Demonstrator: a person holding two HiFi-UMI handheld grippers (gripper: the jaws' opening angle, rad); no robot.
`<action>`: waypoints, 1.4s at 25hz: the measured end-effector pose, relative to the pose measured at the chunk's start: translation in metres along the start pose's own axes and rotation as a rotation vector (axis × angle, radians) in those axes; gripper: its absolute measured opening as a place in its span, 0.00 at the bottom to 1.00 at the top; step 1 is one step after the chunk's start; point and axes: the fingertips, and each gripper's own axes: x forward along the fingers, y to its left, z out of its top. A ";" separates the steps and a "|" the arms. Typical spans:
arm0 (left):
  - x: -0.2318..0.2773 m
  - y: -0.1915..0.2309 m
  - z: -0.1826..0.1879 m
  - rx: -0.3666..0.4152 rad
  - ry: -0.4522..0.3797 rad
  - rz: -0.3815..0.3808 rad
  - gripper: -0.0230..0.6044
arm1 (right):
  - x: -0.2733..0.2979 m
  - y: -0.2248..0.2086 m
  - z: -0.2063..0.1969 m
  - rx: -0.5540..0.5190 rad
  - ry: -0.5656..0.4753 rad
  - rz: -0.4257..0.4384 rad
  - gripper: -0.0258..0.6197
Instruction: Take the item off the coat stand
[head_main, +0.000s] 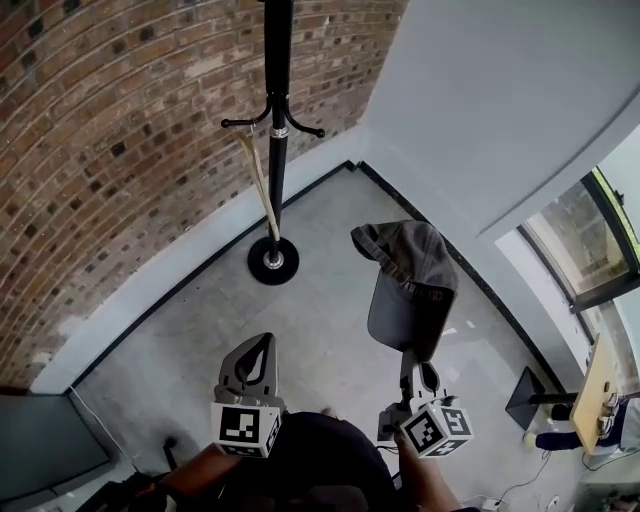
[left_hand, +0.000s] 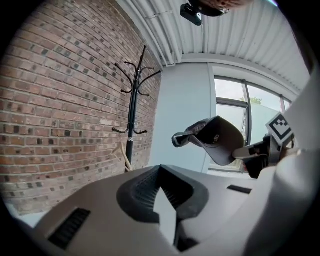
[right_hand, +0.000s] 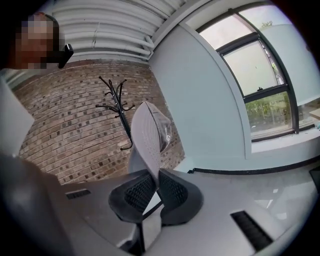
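The black coat stand (head_main: 277, 130) rises by the brick wall, and its hooks look bare in the left gripper view (left_hand: 132, 115). A grey cap (head_main: 415, 270) hangs in the air to the right of the stand, well clear of it. My right gripper (head_main: 410, 358) is shut on the cap's brim (right_hand: 146, 145), which stands up between the pads (right_hand: 170, 187). The cap (left_hand: 215, 140) also shows in the left gripper view, crown towards the stand. My left gripper (head_main: 262, 345) is lower left of the cap, its jaws shut with nothing in them (left_hand: 161, 172).
A pale wooden stick (head_main: 262, 185) leans against the stand above its round base (head_main: 273, 260). The brick wall (head_main: 100, 150) meets a white wall (head_main: 480, 110) at the corner. A window (head_main: 590, 240) and a desk edge (head_main: 597, 390) are at the right, and a dark screen (head_main: 40, 450) is at the lower left.
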 end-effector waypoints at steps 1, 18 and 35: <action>-0.002 -0.011 -0.004 0.003 0.003 0.002 0.08 | -0.007 -0.004 -0.006 0.001 0.010 0.016 0.09; -0.076 -0.186 -0.067 0.018 0.036 0.178 0.08 | -0.128 -0.104 -0.055 -0.050 0.131 0.239 0.09; -0.085 -0.215 -0.062 0.039 -0.020 0.196 0.08 | -0.151 -0.113 -0.052 -0.099 0.105 0.290 0.09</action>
